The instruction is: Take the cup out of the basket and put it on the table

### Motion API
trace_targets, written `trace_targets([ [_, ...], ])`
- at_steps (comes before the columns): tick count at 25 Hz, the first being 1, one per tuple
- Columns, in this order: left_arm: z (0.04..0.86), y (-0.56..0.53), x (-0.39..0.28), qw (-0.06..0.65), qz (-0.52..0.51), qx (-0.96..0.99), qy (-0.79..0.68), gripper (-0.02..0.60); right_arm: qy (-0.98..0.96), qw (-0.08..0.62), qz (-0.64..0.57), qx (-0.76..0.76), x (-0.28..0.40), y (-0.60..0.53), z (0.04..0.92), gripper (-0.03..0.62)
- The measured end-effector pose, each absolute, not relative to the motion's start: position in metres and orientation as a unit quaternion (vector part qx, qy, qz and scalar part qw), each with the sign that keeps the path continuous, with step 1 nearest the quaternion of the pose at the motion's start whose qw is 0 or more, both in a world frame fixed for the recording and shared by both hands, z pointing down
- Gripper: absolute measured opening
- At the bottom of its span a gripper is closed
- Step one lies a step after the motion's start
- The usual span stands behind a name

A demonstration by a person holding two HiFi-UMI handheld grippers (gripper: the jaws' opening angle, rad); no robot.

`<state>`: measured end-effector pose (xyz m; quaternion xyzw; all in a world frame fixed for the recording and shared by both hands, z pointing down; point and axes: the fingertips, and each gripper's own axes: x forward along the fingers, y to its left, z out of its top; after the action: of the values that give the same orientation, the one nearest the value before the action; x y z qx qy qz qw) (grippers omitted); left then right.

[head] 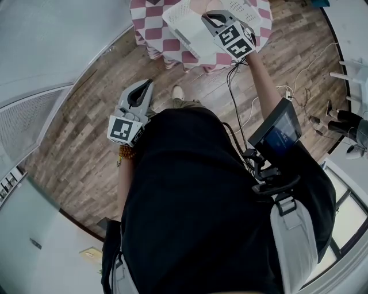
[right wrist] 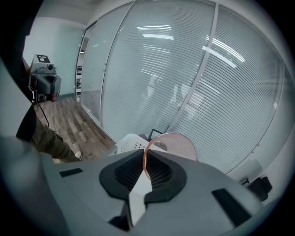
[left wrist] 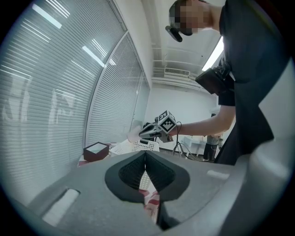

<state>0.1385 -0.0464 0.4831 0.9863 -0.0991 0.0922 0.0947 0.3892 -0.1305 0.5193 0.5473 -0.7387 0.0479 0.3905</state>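
Observation:
A translucent pink cup (right wrist: 173, 146) is pinched by its rim between the jaws of my right gripper (right wrist: 144, 154). In the head view that right gripper (head: 210, 17) is held over the white perforated basket (head: 187, 23), which stands on the table with the red-and-white checked cloth (head: 148, 26). In the left gripper view the cup (left wrist: 133, 135) shows as a pale shape just above the basket (left wrist: 138, 147). My left gripper (head: 142, 87) hangs low beside my body over the wooden floor, shut with nothing between its jaws.
A dark red box (left wrist: 96, 151) sits on the table left of the basket. Glass walls with blinds (right wrist: 207, 83) run behind the table. Cables (head: 299, 74) trail over the floor at the right, near white furniture (head: 351, 69).

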Motion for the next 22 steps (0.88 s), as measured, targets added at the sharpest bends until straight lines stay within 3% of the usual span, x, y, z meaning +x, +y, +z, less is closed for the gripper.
trace_targets([
  [22, 0.472, -0.035, 0.161, 0.069, 0.082, 0.992, -0.063, 0.006, -0.763, 0.188, 0.022, 0.619, 0.360, -0.096, 0.438, 0.025],
])
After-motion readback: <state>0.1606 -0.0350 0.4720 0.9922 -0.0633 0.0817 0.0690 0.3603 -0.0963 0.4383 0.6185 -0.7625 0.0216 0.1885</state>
